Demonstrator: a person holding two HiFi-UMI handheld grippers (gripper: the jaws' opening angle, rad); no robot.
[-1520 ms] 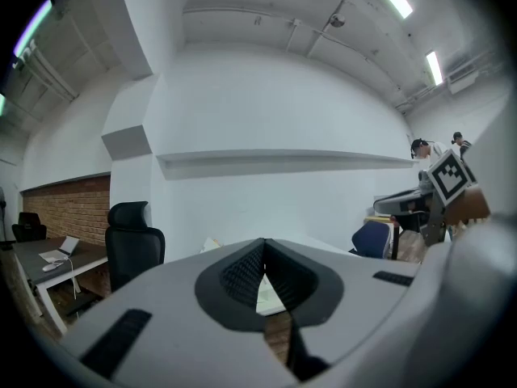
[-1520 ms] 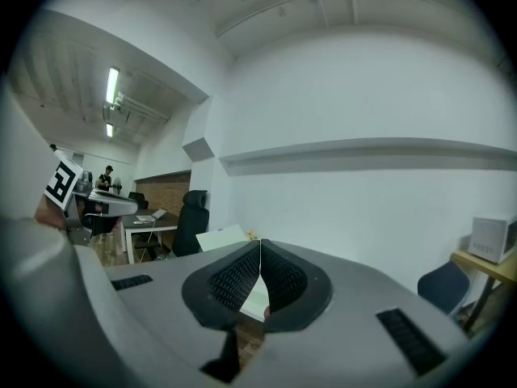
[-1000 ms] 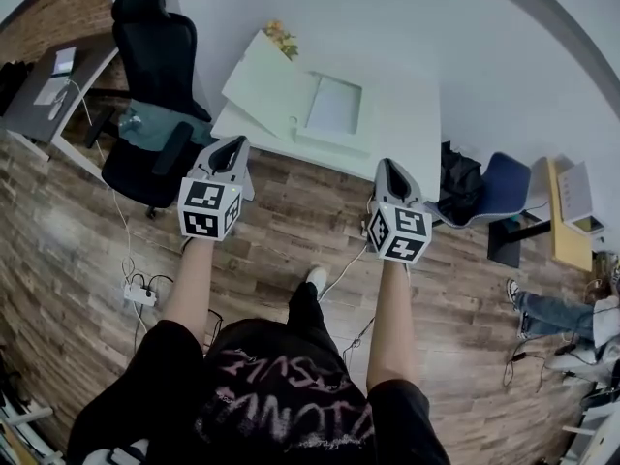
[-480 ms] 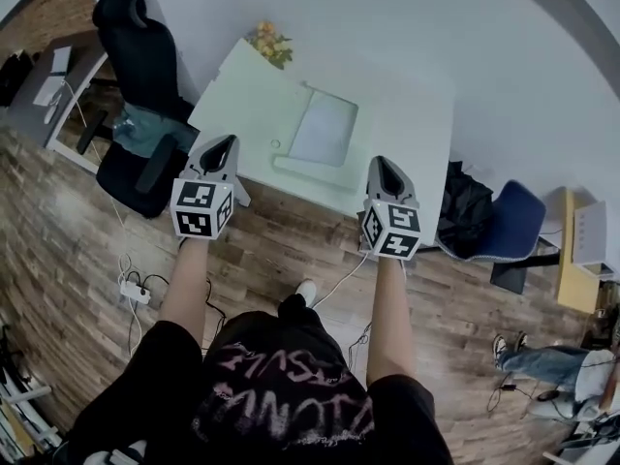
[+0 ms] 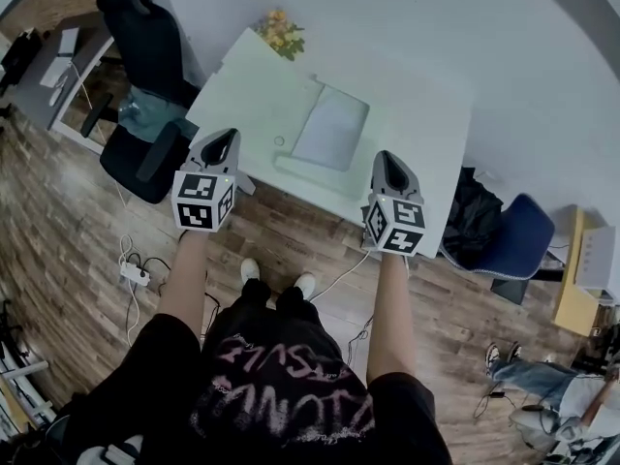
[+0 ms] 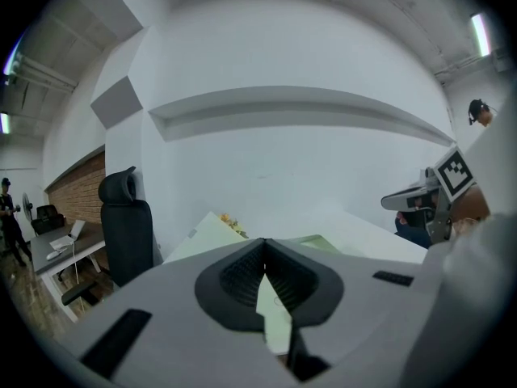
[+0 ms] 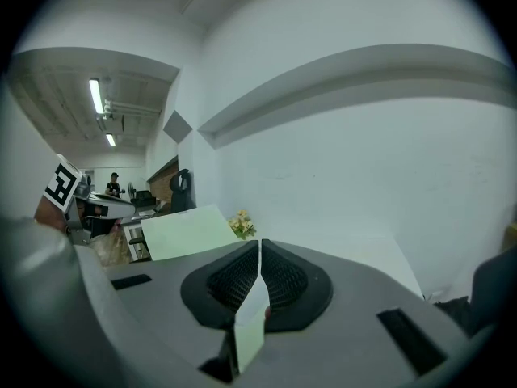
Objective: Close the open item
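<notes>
A flat pale box lies open on the white table (image 5: 426,134). Its grey-blue base (image 5: 332,132) lies flat, and its pale green lid (image 5: 257,90) is swung out to the left. The lid (image 6: 208,226) also shows in the left gripper view, and it (image 7: 184,231) appears again in the right gripper view. My left gripper (image 5: 221,145) hovers over the table's near-left edge, shut and empty, short of the box. My right gripper (image 5: 387,163) hovers at the near edge to the box's right, also shut and empty. In their own views the left jaws (image 6: 262,247) and right jaws (image 7: 259,249) meet with nothing between them.
Yellow flowers (image 5: 279,29) stand at the table's far-left corner. A small round thing (image 5: 279,140) lies beside the box. A black office chair (image 5: 145,37) stands left of the table, with a dark bag (image 5: 470,216) and blue chair (image 5: 513,240) to the right. A power strip (image 5: 133,274) and cables lie on the wooden floor.
The person has stepped closer to the table, so the box and table now lie nearer in the head view. Both grippers have come over the table's near edge, still shut.
</notes>
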